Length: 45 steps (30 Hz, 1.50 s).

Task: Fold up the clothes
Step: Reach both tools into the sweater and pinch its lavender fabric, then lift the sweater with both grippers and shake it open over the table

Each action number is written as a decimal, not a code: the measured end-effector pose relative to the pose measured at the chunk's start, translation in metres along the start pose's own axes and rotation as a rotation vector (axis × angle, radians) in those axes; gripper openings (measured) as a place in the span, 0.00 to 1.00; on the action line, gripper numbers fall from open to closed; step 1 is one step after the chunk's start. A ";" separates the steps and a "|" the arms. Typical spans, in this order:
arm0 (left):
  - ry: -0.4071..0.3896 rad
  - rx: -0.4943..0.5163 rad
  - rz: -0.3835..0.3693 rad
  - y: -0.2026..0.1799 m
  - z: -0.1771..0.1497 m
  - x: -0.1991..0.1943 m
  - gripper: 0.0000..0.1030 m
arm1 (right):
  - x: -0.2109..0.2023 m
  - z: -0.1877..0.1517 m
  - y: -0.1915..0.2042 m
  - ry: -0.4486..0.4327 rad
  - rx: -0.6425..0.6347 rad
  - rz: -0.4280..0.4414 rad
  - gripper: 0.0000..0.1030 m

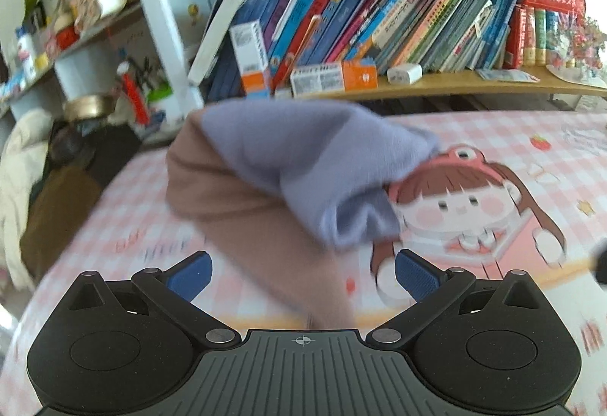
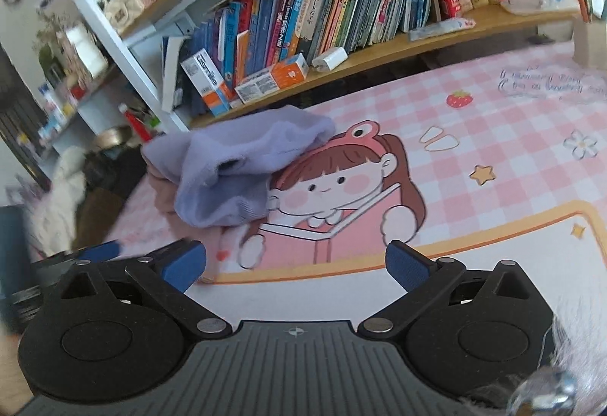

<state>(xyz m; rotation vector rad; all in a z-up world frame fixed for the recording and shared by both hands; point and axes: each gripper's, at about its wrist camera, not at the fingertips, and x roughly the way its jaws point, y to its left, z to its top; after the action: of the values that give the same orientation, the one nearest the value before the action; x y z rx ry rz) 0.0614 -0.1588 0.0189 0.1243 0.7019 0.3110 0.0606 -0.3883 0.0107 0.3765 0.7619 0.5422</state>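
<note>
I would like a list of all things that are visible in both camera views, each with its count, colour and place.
garment: one, lilac and dusty pink, bunched on the mat's left part
desk mat: one, pink and white check with a cartoon girl, covering the table
books: many, mixed colours, leaning on the wooden shelf behind the mat
boxes: two, orange and white, on the shelf before the books
white adapter: one, on the shelf right of the boxes
side shelves: cluttered, far left, too blurred to list
left gripper: one, black with blue pads, open, above the pink cloth
right gripper: one, same colours, open, holding nothing
</note>
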 end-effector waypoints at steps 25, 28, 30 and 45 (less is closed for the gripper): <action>-0.229 0.234 -0.018 -0.013 -0.015 -0.100 0.04 | 0.079 0.015 -0.043 0.263 0.747 0.410 0.99; -0.239 0.204 -0.039 -0.012 -0.020 -0.124 0.04 | 0.091 0.005 -0.046 0.333 0.827 0.364 0.98; -0.248 0.185 -0.051 -0.012 -0.023 -0.138 0.04 | 0.092 -0.002 -0.048 0.355 0.859 0.336 0.85; -0.538 0.231 -0.317 -0.045 0.016 -0.185 0.04 | -0.010 0.105 -0.064 -0.175 0.567 0.356 0.15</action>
<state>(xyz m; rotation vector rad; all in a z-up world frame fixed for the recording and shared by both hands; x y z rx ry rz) -0.0506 -0.2613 0.1357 0.3002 0.2128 -0.1116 0.1520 -0.4586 0.0538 1.0861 0.6725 0.6102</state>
